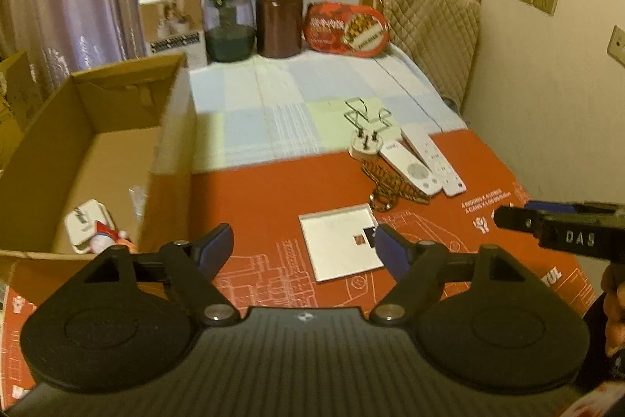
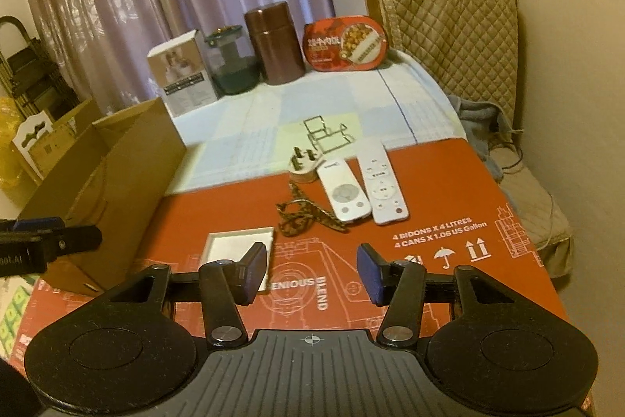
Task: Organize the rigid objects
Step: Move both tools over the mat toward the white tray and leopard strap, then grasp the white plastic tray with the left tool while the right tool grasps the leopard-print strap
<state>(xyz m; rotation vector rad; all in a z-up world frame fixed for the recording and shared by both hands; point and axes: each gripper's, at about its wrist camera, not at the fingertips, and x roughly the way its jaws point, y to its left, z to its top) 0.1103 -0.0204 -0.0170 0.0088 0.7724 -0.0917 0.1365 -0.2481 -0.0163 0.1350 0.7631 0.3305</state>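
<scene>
Both claws, left (image 1: 300,247) and right (image 2: 311,274), hung wide and empty over the tabletop (image 2: 449,272). The remotes (image 2: 361,188) lay touching near the box (image 1: 97,151); gripping one would probably nudge its neighbour.

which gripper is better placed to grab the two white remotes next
Right, probably. In its own view the right gripper is open and the two white remotes lie almost straight ahead on the red mat. The left gripper, also open, sits nearer the cardboard box, with the remotes off to its right.
</scene>
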